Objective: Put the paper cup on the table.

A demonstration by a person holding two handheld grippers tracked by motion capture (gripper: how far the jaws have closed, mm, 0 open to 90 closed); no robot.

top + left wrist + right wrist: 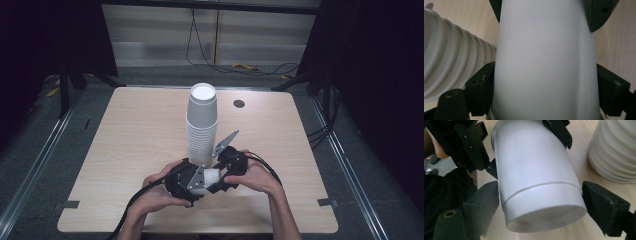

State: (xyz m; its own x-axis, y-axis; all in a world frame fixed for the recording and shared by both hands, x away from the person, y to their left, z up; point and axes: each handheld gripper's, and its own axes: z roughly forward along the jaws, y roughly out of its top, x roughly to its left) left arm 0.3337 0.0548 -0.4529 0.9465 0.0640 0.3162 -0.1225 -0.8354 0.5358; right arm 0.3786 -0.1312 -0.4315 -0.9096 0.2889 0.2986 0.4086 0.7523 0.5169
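Both sets of fingers grasp one white paper cup (210,177): left gripper (186,181) on its body, right gripper (227,172) near its base. Cup stack (201,125) stands just beyond, on the worktop (140,130).

Two black plastic grippers are seen: the left gripper (197,182) and the right gripper (218,176). Blocky black jaws with small screw holes and a brass-coloured insert are shown. Grey three-cornered plates are mounted on top; black cables trail back. Forearms are bare, without sleeves.
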